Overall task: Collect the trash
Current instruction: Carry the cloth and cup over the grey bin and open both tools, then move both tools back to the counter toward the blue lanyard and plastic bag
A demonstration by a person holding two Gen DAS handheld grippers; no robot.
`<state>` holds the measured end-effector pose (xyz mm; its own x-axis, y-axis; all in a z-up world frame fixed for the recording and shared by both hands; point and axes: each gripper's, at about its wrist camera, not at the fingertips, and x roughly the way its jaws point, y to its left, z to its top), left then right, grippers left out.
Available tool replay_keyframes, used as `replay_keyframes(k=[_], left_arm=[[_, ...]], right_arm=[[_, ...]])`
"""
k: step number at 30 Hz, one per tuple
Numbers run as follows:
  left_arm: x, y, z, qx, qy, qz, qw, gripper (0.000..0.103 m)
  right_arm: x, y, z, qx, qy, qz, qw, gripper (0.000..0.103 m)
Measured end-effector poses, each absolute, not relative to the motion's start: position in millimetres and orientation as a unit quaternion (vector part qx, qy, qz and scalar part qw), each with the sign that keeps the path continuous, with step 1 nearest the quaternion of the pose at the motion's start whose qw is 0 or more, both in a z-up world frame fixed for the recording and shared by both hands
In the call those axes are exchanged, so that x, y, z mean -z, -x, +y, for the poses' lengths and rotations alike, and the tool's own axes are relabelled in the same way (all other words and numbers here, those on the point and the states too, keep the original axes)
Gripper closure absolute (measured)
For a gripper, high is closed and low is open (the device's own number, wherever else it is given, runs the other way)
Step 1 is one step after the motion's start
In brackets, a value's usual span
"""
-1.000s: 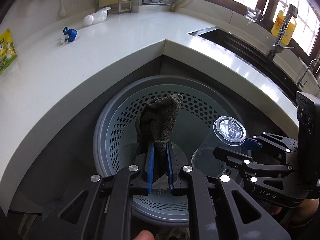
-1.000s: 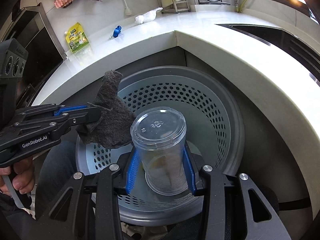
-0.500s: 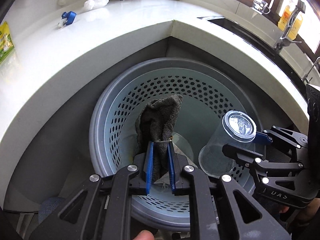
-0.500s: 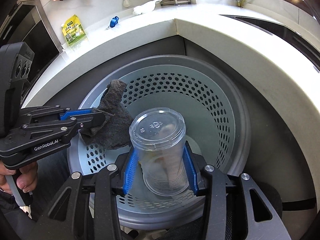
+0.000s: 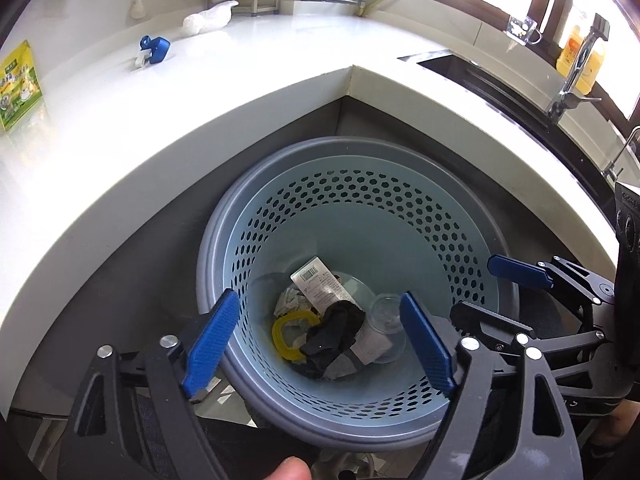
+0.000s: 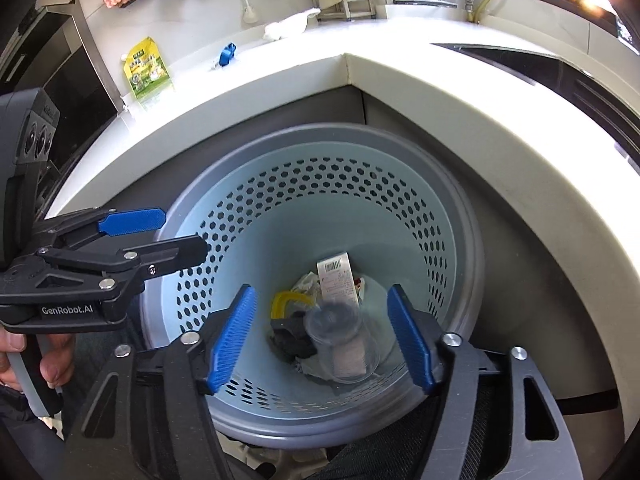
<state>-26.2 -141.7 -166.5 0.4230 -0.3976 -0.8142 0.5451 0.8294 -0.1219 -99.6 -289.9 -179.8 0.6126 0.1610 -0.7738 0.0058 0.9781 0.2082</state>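
Note:
A blue-grey perforated basket stands below the counter corner. At its bottom lie a dark cloth and a clear plastic cup, on a labelled packet, a yellow ring and crumpled paper. My left gripper hangs over the basket's near left rim, jaws opening, nothing between them. To its right is my right gripper, jaws also opening and empty.
A white counter wraps around the basket. On it lie a blue clip-like item, a green packet and a white crumpled bag. A sink with a tap and a yellow bottle is at the right.
Both grippers have opened wide. The dark cloth has dropped from the left one and the clear cup from the right one; both now lie at the basket's bottom.

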Motion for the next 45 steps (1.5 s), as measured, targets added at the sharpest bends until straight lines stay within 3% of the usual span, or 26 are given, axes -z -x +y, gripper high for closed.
replay_keyframes(k=[5, 10, 28, 36, 45], left_arm=[[141, 36, -133, 0.283, -0.065, 0.431, 0.854, 0.008], [106, 41, -121, 0.285, -0.047, 0.396, 0.872, 0.007], [34, 2, -91, 0.265, -0.023, 0.34, 0.902, 0.007], [24, -27, -90, 0.249, -0.02, 0.332, 0.909, 0.007], [32, -113, -91, 0.182, -0.033, 0.329, 0.926, 0.007]], right_arm=[[162, 106, -293, -0.038, -0.095, 0.414, 0.905, 0.02], [137, 114, -299, -0.039, -0.104, 0.379, 0.919, 0.011], [69, 94, -310, -0.049, -0.111, 0.31, 0.943, 0.009], [50, 78, -317, -0.057, -0.113, 0.29, 0.949, 0.009], [35, 34, -319, -0.07, -0.095, 0.279, 0.953, 0.009]])
